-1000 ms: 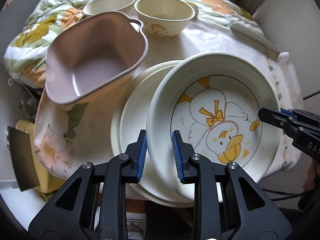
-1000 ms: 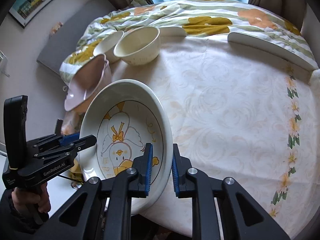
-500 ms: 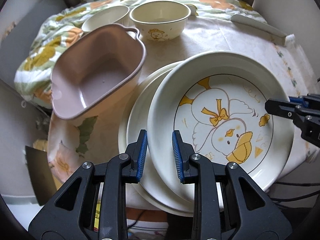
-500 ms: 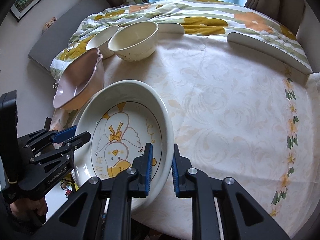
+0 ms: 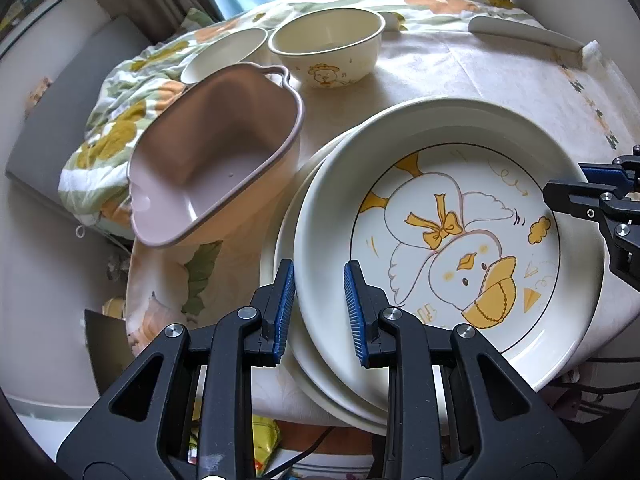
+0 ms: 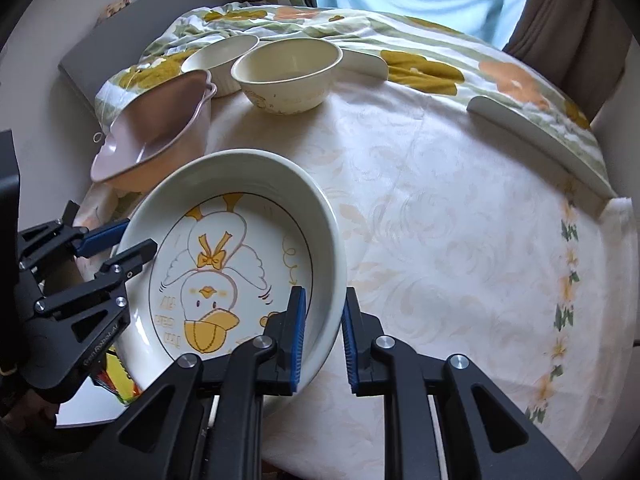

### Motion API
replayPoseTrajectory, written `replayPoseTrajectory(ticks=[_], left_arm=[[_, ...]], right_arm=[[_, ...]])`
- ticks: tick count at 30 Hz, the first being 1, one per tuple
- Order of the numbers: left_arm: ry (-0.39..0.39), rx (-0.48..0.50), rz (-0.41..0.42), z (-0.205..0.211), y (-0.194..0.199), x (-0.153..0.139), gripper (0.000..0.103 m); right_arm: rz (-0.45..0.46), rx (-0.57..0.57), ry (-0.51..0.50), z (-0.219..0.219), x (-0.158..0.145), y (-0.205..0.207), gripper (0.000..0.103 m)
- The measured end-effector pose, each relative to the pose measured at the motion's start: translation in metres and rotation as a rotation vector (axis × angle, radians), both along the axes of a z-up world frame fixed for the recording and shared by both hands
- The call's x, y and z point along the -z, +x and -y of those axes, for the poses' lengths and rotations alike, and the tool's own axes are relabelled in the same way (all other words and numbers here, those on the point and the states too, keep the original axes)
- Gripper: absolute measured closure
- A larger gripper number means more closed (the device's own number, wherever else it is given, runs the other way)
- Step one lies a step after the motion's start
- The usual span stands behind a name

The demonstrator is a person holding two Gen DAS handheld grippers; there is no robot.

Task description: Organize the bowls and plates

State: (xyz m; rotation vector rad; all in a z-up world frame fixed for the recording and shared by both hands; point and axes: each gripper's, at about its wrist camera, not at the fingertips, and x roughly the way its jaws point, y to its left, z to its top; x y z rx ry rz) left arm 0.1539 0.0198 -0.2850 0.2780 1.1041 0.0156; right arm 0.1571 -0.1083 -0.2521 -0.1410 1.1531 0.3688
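A deep cream plate with a duck drawing (image 5: 452, 236) sits on a plain cream plate (image 5: 288, 216) at the table's near edge. My left gripper (image 5: 318, 300) straddles the duck plate's near rim, jaws a little apart and not pressing it. My right gripper (image 6: 323, 332) straddles the opposite rim (image 6: 328, 280) in the same way; its fingers (image 5: 576, 196) show in the left wrist view. The left gripper's fingers (image 6: 120, 256) show in the right wrist view. A pink handled dish (image 5: 216, 160) and two cream bowls (image 5: 326, 46) (image 5: 224, 52) stand further back.
The round table (image 6: 460, 240) has a cream floral cloth. A flowered quilt (image 6: 420, 52) and two white flat pieces (image 6: 536, 140) lie at its far side. A grey sofa (image 5: 60, 120) is to the left. The table's edge is just under the plates.
Both grippers' jaws have opened slightly around the duck plate's rim. The duck plate has come down onto the plain plate and lies flatter.
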Motion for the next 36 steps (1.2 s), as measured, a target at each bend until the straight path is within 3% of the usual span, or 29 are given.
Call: replayPoseTrajectory(ticks=[13, 18, 26, 32, 33, 34, 35, 36], left_arm=[[0.064, 0.005, 0.003, 0.006, -0.003, -0.004, 0.080], [0.052, -0.001, 0.001, 0.001, -0.001, -0.005, 0.080], [0.030, -0.019, -0.005, -0.001, 0.000, -0.006, 0.080], [0.047, -0.035, -0.017, 0.003, 0.002, -0.006, 0.079], [0.055, -0.034, -0.019, 0.005, 0.003, -0.005, 0.077], [0.058, -0.034, -0.021, 0.006, 0.004, -0.005, 0.076], [0.053, -0.033, -0.023, 0.007, 0.004, -0.004, 0.070], [0.039, -0.029, -0.028, 0.008, 0.005, -0.004, 0.059]], right_arm=[[0.017, -0.019, -0.053, -0.009, 0.003, -0.001, 0.087], [0.022, -0.027, -0.060, -0.013, 0.004, -0.001, 0.087], [0.011, -0.012, -0.039, -0.011, 0.004, 0.000, 0.087], [-0.004, 0.028, 0.038, 0.001, 0.002, 0.000, 0.086], [-0.004, 0.041, 0.052, 0.004, 0.001, 0.000, 0.084], [-0.006, 0.050, 0.062, 0.007, 0.001, 0.000, 0.074], [-0.008, 0.060, 0.078, 0.011, 0.001, 0.000, 0.060], [-0.010, 0.068, 0.092, 0.014, 0.000, -0.001, 0.053]])
